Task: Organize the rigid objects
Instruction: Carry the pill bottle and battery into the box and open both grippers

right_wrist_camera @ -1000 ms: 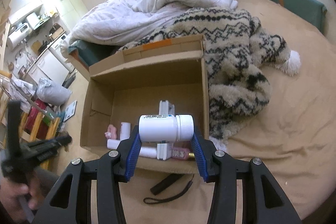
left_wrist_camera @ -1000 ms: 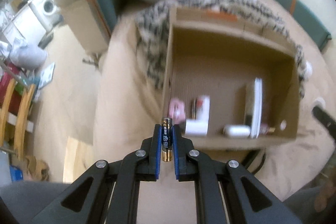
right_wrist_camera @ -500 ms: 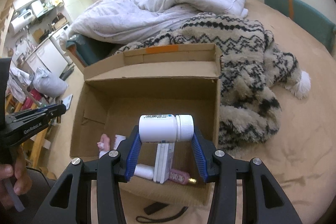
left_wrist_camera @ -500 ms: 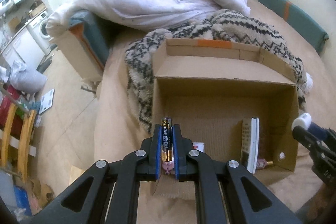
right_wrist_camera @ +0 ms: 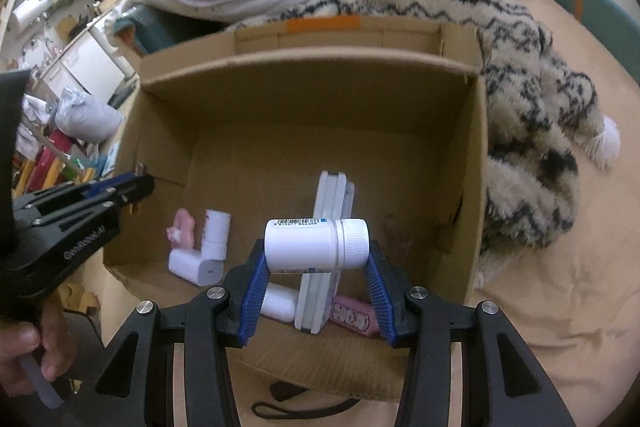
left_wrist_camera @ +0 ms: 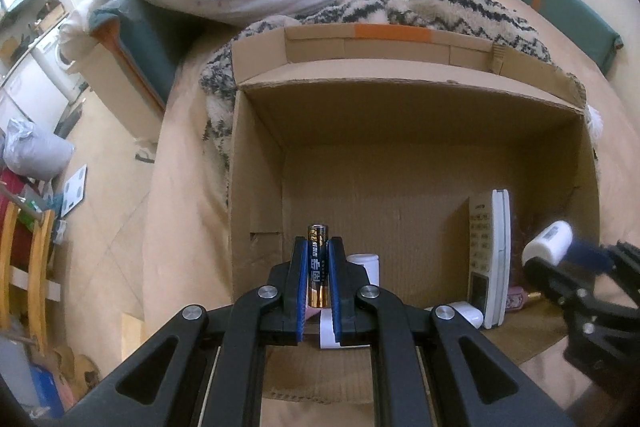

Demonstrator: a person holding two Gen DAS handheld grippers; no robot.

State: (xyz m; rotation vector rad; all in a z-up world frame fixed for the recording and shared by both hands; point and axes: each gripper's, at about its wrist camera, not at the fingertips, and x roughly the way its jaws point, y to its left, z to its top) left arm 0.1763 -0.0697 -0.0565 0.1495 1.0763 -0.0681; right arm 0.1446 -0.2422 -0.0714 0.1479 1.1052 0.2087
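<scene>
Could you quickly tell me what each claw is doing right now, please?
Left claw: shut on the battery.
Right claw: shut on the white bottle.

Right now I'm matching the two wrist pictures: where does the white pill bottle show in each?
Left wrist: white pill bottle at far right, blurred, over the cardboard box.
Right wrist: bottle at centre, sideways between the right gripper fingers.
Shared landmark: upright remote control.
</scene>
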